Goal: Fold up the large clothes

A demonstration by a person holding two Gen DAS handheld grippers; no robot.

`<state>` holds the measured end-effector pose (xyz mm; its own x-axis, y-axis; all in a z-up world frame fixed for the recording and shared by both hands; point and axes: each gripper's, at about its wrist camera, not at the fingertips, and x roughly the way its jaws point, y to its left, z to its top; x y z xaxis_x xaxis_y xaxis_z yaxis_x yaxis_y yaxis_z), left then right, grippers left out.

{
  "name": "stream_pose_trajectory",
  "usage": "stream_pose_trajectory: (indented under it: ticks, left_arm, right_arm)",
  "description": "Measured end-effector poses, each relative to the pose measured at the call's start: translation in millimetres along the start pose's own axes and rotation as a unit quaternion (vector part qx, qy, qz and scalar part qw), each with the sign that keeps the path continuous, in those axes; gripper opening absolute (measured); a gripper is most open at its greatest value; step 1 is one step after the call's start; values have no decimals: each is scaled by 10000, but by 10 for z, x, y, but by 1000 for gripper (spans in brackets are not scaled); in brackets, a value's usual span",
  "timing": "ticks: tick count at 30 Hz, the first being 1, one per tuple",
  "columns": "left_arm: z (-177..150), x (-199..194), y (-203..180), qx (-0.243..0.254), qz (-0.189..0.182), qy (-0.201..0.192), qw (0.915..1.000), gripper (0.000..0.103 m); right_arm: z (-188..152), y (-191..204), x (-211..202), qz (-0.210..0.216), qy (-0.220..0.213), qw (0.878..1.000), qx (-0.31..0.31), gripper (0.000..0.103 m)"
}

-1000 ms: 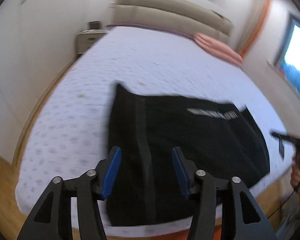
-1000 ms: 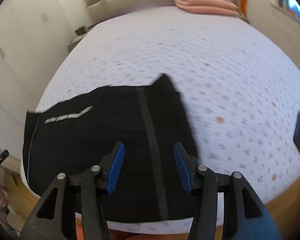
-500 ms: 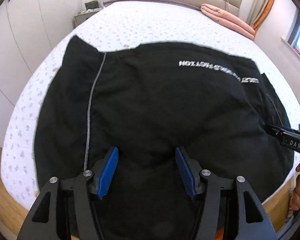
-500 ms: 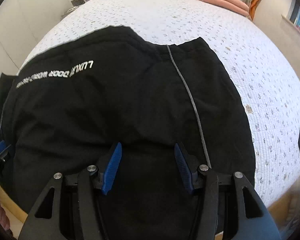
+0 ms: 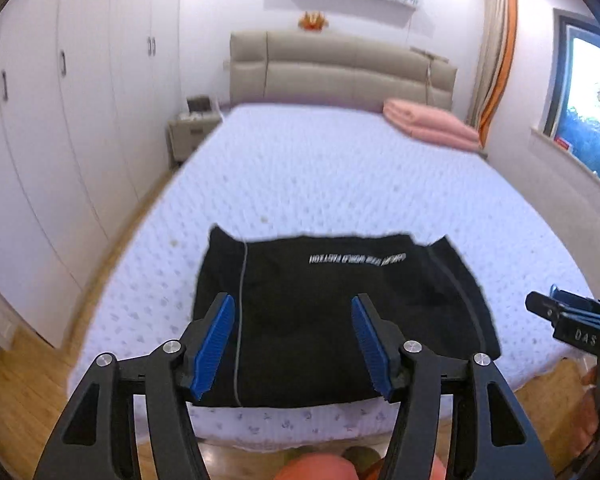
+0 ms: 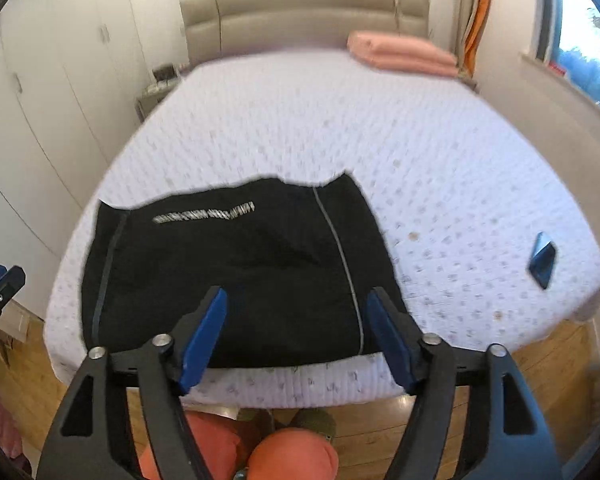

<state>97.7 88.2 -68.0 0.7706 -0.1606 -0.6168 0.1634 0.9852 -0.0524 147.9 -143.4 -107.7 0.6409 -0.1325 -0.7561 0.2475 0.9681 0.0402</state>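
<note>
A black garment [image 5: 332, 312] with a white line of lettering and thin grey side stripes lies folded flat at the near edge of the bed; it also shows in the right wrist view [image 6: 236, 268]. My left gripper [image 5: 294, 344] is open and empty, held above the garment's near edge. My right gripper [image 6: 298, 332] is open and empty, above the garment's near right part. The right gripper's tip shows at the right edge of the left wrist view [image 5: 568, 320]. The left gripper's tip shows at the left edge of the right wrist view [image 6: 0, 288].
The bed [image 5: 340, 184] has a white patterned cover and a beige headboard [image 5: 340, 68]. Folded pink bedding [image 5: 428, 124] lies by the headboard. A dark phone [image 6: 542, 258] lies on the bed's right side. White wardrobes [image 5: 60, 120] line the left wall. Wooden floor lies below.
Both grippers have pulled back and up from close over the garment, so the whole bed and room now show. Both stay open and empty.
</note>
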Motion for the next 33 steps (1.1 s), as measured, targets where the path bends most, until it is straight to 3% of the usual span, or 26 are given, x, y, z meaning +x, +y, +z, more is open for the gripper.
stream_pose_trajectory:
  ticks: [2,6,16,27,33]
  left_arm:
    - [12,-337,-40,25,6,-173,9998,74]
    - [-36,-818,-194,157,-17,-384,9991,76]
    - [-111,-1556,-472,355,59,-646,9973,81]
    - [-42,-1456,-555,424,62,-720,9965,81]
    - [-54,-1300,-568,377,-17,-488,9981,81]
  right_arm:
    - [-39,53,-305,42,-217,9998,11,84]
    - [-188,126,-883,-76,-538,9985,35,88]
    - [-380,203,-1602,-129,-1019,9947,71,92]
    - [-295,365,-1648,-242,-1101,9936,-26,94]
    - [-261,437,-1535,-352,-912,9951,-131,94]
